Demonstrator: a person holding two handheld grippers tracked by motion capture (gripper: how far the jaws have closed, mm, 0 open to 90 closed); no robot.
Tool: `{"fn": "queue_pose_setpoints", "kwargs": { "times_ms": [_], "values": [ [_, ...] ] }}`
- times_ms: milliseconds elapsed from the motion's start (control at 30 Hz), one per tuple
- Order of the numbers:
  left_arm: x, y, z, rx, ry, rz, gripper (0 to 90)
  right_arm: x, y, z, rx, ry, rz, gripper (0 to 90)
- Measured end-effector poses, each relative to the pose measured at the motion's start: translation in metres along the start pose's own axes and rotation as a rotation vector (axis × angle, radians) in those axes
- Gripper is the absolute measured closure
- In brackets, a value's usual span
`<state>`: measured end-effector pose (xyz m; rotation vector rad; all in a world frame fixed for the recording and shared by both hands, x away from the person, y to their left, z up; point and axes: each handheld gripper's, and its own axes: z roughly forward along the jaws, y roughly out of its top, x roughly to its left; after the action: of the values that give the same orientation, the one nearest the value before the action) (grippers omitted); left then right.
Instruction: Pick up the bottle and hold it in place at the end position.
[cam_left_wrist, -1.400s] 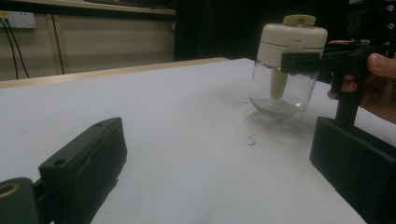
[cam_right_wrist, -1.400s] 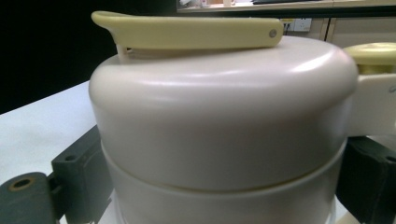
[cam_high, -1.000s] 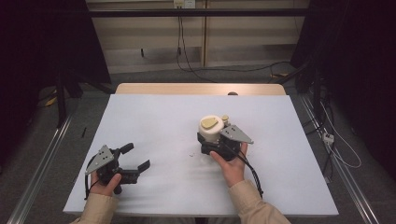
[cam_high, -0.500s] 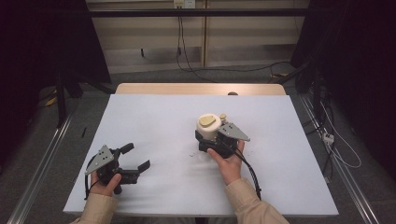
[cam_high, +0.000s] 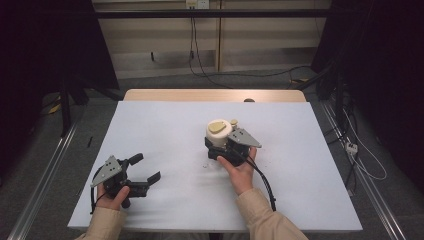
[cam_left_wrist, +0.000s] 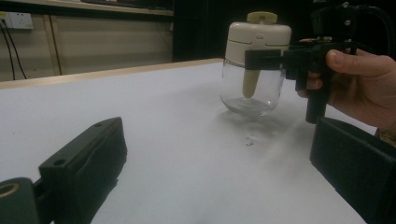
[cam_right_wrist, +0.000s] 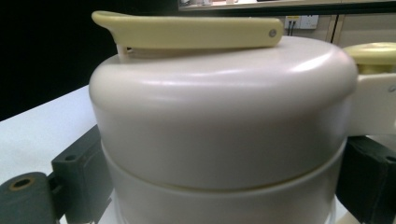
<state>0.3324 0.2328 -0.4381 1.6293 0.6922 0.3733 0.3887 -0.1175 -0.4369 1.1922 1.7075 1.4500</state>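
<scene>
- Grip comes first: the right gripper (cam_high: 223, 145) has its jaws closed around the cream lid (cam_right_wrist: 219, 107) of the glass jar (cam_left_wrist: 252, 91), one black jaw on each side of the lid wall, so the hold looks square rather than skewed.
- Jar position: it stands upright on the white table (cam_high: 165, 130), a little right of centre, base touching the surface in the left gripper view.
- Advice for this step: keep the squeeze on the lid's broad band and clear of the yellow flip tab (cam_right_wrist: 187, 31) on top, since pressing that could pop it or tilt the jar.
- Any lift or turn should probably go slowly and straight; glass under a heavy cap may swing.
- Right hand (cam_high: 239, 172) reaches forward from the bottom edge, wrist low, gripper held level at lid height.
- Left gripper (cam_high: 139, 175) rests near the table's front left, well apart from the jar, jaws spread wide and holding nothing.
- A tiny crumb (cam_left_wrist: 250, 141) lies just beside the jar.
</scene>
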Motion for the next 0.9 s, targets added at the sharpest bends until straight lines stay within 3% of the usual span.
{"fn": "queue_pose_setpoints", "kwargs": {
  "times_ms": [267, 900],
  "values": [
    [0.000, 0.000, 0.000, -0.003, 0.000, -0.001, 3.3, -0.001, 0.001, 0.005, -0.003, -0.003, -0.013, 7.3],
    [0.001, -0.001, 0.001, -0.001, -0.002, -0.006, 3.3, -0.006, 0.000, 0.018, -0.002, -0.014, 0.008, 7.3]
  ]
}}
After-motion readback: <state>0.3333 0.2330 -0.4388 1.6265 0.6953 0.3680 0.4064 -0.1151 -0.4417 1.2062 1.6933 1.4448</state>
